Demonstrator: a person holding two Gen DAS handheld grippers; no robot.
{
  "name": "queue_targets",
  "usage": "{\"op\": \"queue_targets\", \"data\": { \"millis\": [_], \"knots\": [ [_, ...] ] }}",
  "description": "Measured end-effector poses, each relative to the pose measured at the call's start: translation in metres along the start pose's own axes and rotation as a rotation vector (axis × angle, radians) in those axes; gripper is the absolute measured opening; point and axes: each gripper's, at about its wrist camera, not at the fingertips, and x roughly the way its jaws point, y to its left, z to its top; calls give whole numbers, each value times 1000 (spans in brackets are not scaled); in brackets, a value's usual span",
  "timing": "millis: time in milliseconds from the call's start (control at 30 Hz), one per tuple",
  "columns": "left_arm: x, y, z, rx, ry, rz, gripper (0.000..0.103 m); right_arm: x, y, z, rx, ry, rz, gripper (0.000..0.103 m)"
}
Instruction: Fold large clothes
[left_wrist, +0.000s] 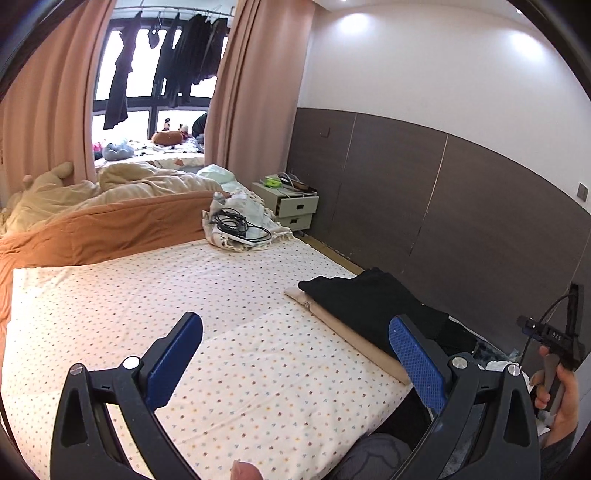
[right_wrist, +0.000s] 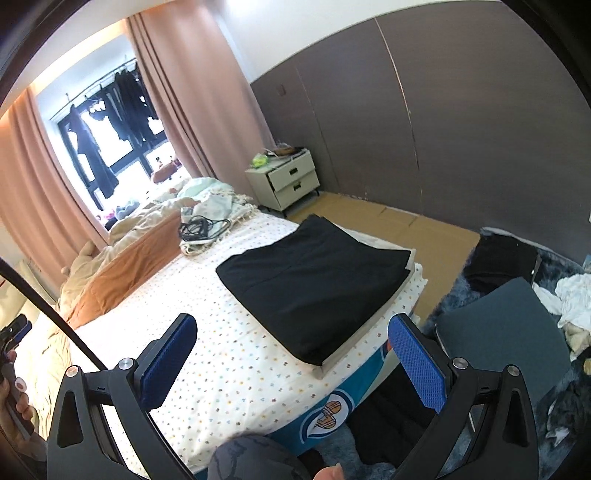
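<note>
Both grippers, left (left_wrist: 295, 365) and right (right_wrist: 291, 362), spread wide, empty. Folded black garment (right_wrist: 314, 284) (soft, limp): pinch near corner.

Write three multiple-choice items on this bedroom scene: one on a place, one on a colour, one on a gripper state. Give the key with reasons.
1. Where does the black garment lie?
A. on the nightstand
B. on a beige one at the bed's edge
C. on the orange quilt

2. What colour are the curtains?
A. pink
B. green
C. white

3. How is the left gripper?
A. shut on cloth
B. open, holding nothing
C. out of view

Key: B, the beige garment shows under it; A, pink folds frame the window; B, its blue pads stand apart over the bare sheet.
</note>
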Motion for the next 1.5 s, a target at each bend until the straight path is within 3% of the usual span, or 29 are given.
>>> {"op": "queue_targets", "data": {
  "millis": [433,833,1133,1500],
  "knots": [
    [-101,13,-54,-33,-83,112,103,-36,18,-43,-83,-54,49,103],
    [-163,17,-100,-37,-154,202,103,-51,30,-85,-142,-87,103,103],
    [-182,11,-135,-38,-163,270,103,-55,39,-125,-202,-124,116,103],
    [-192,-3,-181,-57,-146,358,103,-46,55,-160,-288,-91,146,103]
  ]
}}
